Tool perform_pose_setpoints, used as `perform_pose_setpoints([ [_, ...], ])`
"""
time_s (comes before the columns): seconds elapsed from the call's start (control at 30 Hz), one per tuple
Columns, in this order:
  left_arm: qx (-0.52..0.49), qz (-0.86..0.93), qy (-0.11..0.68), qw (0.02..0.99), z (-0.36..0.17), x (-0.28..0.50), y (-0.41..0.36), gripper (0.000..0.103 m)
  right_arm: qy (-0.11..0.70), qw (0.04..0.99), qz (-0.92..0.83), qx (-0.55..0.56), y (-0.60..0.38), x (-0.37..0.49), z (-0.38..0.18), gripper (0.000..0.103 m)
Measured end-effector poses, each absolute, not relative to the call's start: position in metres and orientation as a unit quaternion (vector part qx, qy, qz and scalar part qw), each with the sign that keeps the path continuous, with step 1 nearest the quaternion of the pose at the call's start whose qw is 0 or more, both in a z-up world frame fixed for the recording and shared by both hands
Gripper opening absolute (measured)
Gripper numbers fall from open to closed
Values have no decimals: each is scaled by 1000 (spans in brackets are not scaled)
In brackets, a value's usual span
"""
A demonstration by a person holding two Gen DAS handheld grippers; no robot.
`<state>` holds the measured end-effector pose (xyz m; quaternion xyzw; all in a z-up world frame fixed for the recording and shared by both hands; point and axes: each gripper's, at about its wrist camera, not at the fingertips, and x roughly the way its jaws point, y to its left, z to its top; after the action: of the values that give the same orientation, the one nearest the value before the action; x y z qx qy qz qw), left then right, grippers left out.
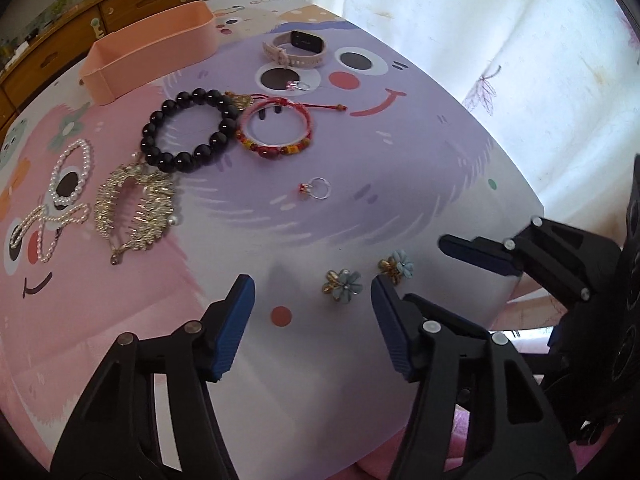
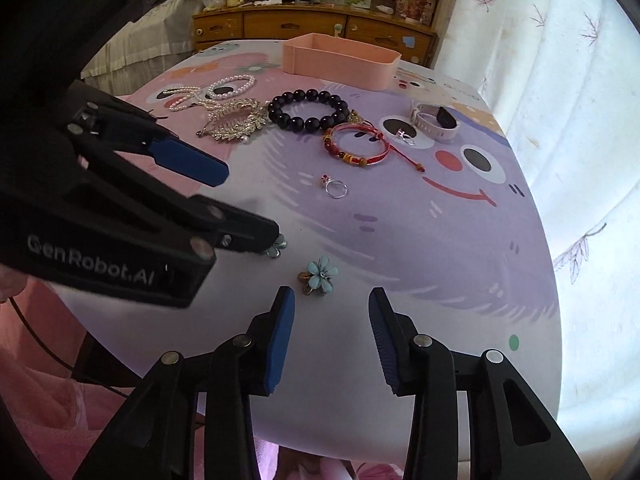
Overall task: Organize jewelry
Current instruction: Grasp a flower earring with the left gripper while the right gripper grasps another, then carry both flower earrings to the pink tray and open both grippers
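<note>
Nearest the lenses are the blue-padded fingers of the two claws, both angled down at the near edge of the worktop (image 1: 460, 184), each over one of a pair of blue flower earrings. The left claw (image 1: 313, 294) stands partly spread with nothing pinched: in its own view the left earring (image 1: 343, 285) lies just ahead of the gap and nearer its right finger than its left, while from the right wrist view that finger's tip seems to hang over or touch this earring (image 2: 276, 247), though I cannot tell which. The right claw (image 2: 331, 300) is also partly spread and empty; the right earring (image 2: 318, 275) sits just ahead of its fingertips, a little toward its left finger (image 2: 280, 340), so it is the nearer claw for that piece. Each earring is a small, nearly round cluster with no marked long axis; the gold part lies on the side toward the left claw in both, the petals lying roughly flat and face up. Farther off lie a silver ring (image 1: 318, 189), a red woven bracelet (image 1: 276, 130), a black bead bracelet (image 1: 188, 130), a gold hair clip (image 1: 134, 204), a pearl strand (image 1: 60, 200) and a watch (image 1: 298, 49), with the pink tray (image 1: 152, 46) at the far edge, probably the destination.
</note>
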<state>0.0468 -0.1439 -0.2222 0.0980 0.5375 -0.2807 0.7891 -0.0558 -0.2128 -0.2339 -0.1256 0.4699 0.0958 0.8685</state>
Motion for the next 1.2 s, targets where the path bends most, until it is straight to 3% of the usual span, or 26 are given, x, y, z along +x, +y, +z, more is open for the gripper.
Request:
perform_pose_setpoints([
  [0.1,123,-299,543,775,-227,44,-154,39,468,866,116,-133,-214,-45,-234,39],
  [0.3,158,-289,554,764,-228,48,-169,30,463,855,178,-148,-220,-32,-226,26],
  [0.43,153,-275,568,760,-232,51,-172,18,468,846,215,-138,-228,-26,-225,19],
  [0.73,104,-246,591,761,-231,63,-165,16,478,835,237,-136,-230,-30,-230,16],
  [1.2,-47,-213,597,772,-187,134,-114,16,486,847,215,-6,-249,2,-221,11],
])
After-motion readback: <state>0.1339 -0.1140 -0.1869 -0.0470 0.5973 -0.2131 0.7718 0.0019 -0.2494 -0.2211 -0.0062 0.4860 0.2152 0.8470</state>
